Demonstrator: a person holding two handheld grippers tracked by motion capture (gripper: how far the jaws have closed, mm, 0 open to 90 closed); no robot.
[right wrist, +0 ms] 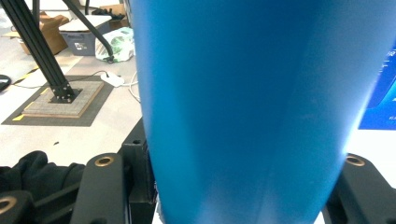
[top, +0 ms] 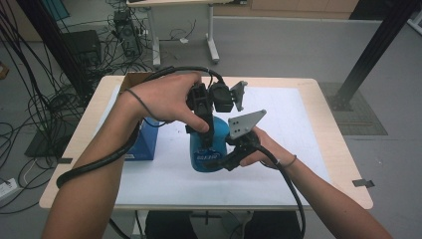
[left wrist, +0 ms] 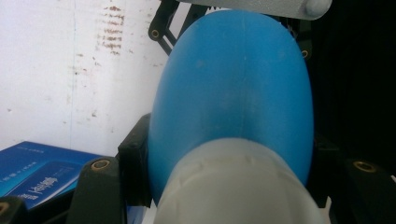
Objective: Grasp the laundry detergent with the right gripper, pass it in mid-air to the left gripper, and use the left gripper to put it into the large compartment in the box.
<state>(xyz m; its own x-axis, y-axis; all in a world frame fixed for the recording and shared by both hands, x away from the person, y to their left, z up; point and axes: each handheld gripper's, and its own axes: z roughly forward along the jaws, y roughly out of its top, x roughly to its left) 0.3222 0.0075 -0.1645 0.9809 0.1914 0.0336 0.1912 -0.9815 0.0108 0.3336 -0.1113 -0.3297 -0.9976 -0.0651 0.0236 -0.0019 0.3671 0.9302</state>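
High view: a blue bottle (top: pixel 208 149) stands at table centre, the left gripper (top: pixel 205 130) clamped on its top from 12 o'clock, the right gripper (top: pixel 225 160) clamped on its body from 3 o'clock. A blue box (top: pixel 144 144) sits at the bottle's 9 o'clock.

Left gripper view: jaws pinch the white cap (left wrist: pixel 238 186). Ridged, so probably good purchase for twisting.

Right gripper view: jaws squeeze the smooth wall (right wrist: pixel 243 107). Likely slippery stiff plastic, so grip mid-body.
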